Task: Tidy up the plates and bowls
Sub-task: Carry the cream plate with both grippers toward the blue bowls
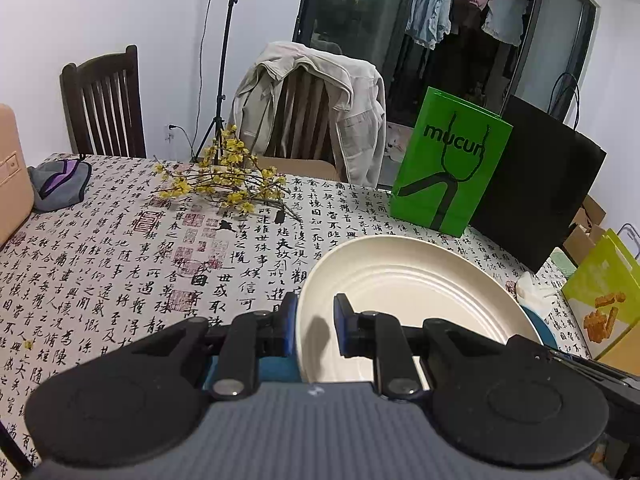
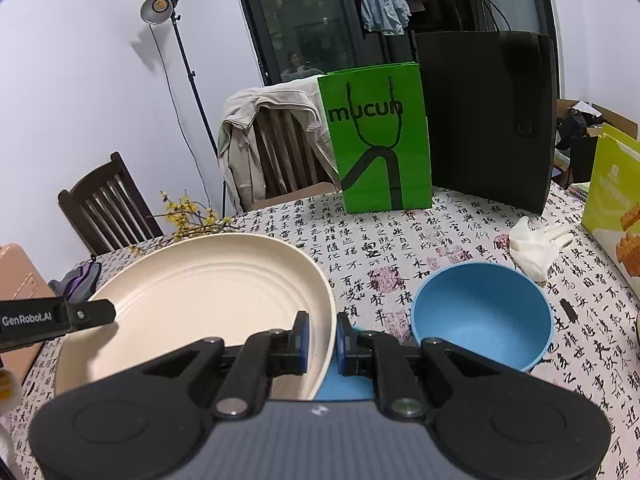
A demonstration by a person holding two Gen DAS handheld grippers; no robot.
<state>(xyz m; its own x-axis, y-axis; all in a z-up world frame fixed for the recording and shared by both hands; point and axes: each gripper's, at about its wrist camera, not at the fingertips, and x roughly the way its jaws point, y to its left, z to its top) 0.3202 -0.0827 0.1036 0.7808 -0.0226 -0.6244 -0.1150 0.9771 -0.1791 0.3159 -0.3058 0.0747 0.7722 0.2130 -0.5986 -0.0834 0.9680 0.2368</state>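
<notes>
We noted the cream plate's (image 2: 208,280) near edge was hidden behind the right gripper (image 2: 322,338); a blue item (image 1: 546,330) beneath its right rim stayed unidentifiable.

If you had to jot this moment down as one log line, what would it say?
left gripper: shut on cream plate rim | right gripper: shut on opposite rim | blue bowl: on tablecloth, beside plate

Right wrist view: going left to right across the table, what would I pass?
Grey-and-purple pouch → cream plate, its rim held between the right gripper fingers → blue bowl → crumpled white tissue → yellow-green snack box at the right edge.
</notes>
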